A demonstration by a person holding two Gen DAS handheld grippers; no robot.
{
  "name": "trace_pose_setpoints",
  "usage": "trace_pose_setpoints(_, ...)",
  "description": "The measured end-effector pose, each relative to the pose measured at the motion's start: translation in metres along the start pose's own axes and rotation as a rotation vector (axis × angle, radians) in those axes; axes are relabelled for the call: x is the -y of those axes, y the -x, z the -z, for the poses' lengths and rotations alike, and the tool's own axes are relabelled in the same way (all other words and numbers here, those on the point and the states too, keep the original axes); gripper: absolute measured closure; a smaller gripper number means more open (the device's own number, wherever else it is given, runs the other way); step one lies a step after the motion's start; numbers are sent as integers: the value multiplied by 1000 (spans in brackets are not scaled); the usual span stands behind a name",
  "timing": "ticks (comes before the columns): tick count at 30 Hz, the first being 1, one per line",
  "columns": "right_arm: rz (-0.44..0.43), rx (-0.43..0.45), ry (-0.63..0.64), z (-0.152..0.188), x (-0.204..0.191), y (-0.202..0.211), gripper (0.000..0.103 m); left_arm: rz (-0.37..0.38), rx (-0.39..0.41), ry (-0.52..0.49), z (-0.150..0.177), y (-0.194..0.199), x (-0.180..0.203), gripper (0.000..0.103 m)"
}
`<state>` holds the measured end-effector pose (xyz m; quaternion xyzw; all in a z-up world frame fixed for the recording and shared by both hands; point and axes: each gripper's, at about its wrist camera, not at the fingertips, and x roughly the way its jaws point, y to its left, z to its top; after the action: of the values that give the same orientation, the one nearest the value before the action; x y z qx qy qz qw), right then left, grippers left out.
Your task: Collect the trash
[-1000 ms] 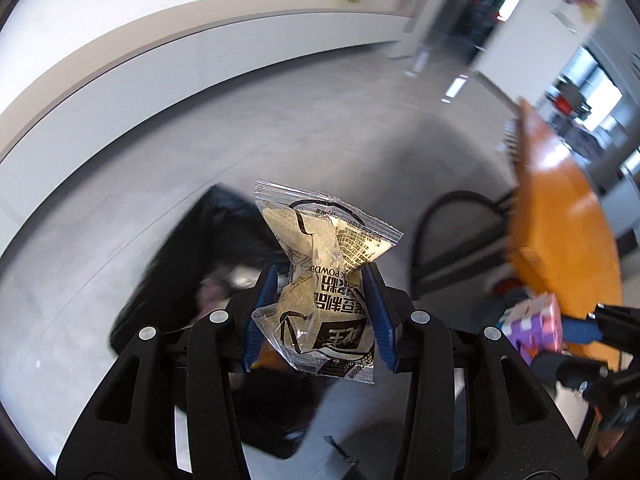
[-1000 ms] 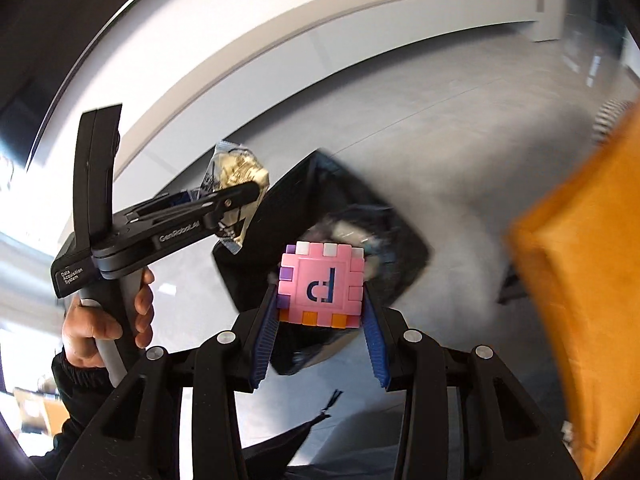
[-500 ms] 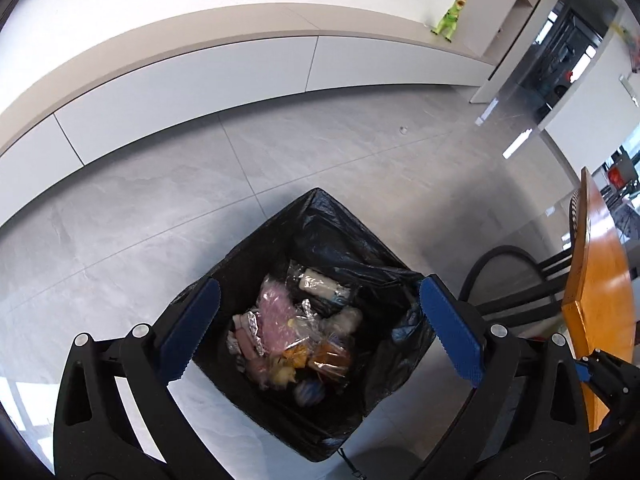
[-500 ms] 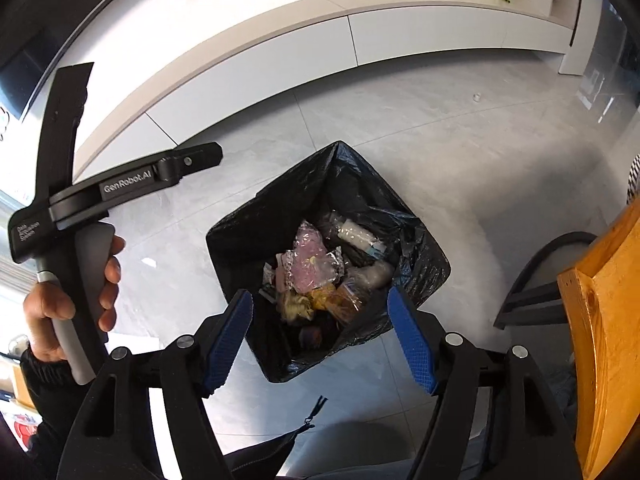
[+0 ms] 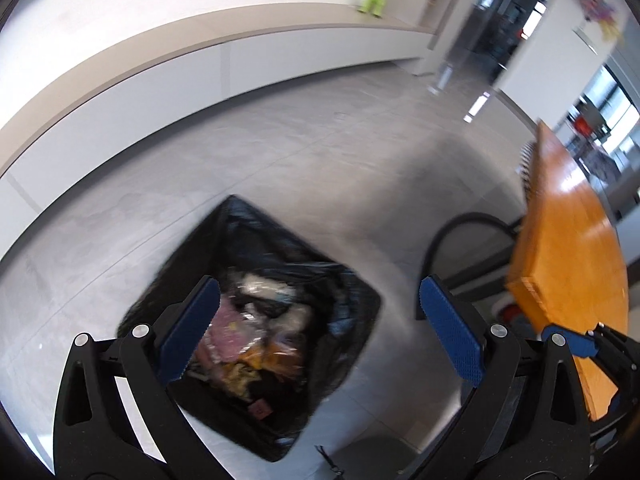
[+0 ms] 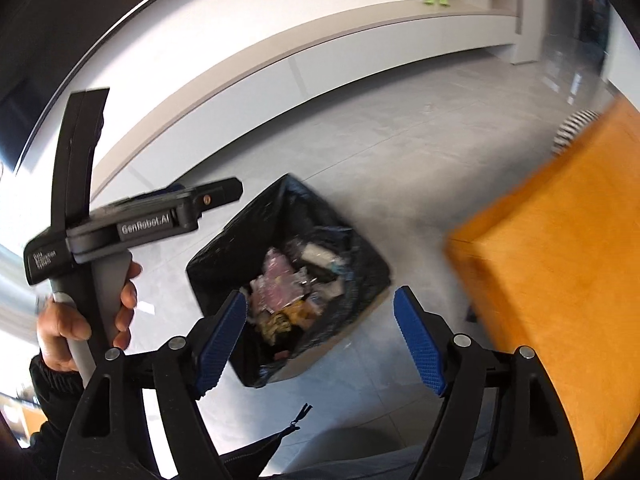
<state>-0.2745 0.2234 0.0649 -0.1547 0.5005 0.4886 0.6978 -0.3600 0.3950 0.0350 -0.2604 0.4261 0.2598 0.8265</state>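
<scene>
A bin lined with a black bag (image 5: 224, 236) stands on the grey floor, holding several wrappers and bits of trash (image 5: 248, 332). It also shows in the right wrist view (image 6: 360, 248), with the trash (image 6: 288, 292) inside. My left gripper (image 5: 320, 332) is open and empty above the bin. It shows from the side in the right wrist view (image 6: 224, 192). My right gripper (image 6: 320, 344) is open and empty above the bin's near edge. Both views are blurred by motion.
An orange wooden table (image 5: 568, 248) stands to the right of the bin; it also shows in the right wrist view (image 6: 560, 280). A black curved chair frame (image 5: 460, 224) stands between bin and table. A low white bench (image 5: 240, 60) runs along the far wall.
A second ago the left gripper held a snack wrapper and the right a pink cube; both jaws opened and the items dropped into the bin. Both views have since swung right toward the table.
</scene>
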Motion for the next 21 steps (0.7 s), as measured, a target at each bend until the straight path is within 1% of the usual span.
trace_pose_setpoints(4, 72, 52, -76, 7, 47, 27, 23, 63, -18, -73, -7, -11, 50, 6)
trace_pose_setpoints(10, 166, 128, -198, 24, 118, 72, 22, 165, -39, -189, -15, -26, 133, 6)
trace_pose_setpoints(14, 240, 181, -296, 42, 168, 102, 20, 227, -57, -273, -16, -36, 189, 6)
trace_pose_setpoints(21, 351, 217, -445, 78, 237, 139, 20, 319, -92, -418, -8, -54, 283, 6)
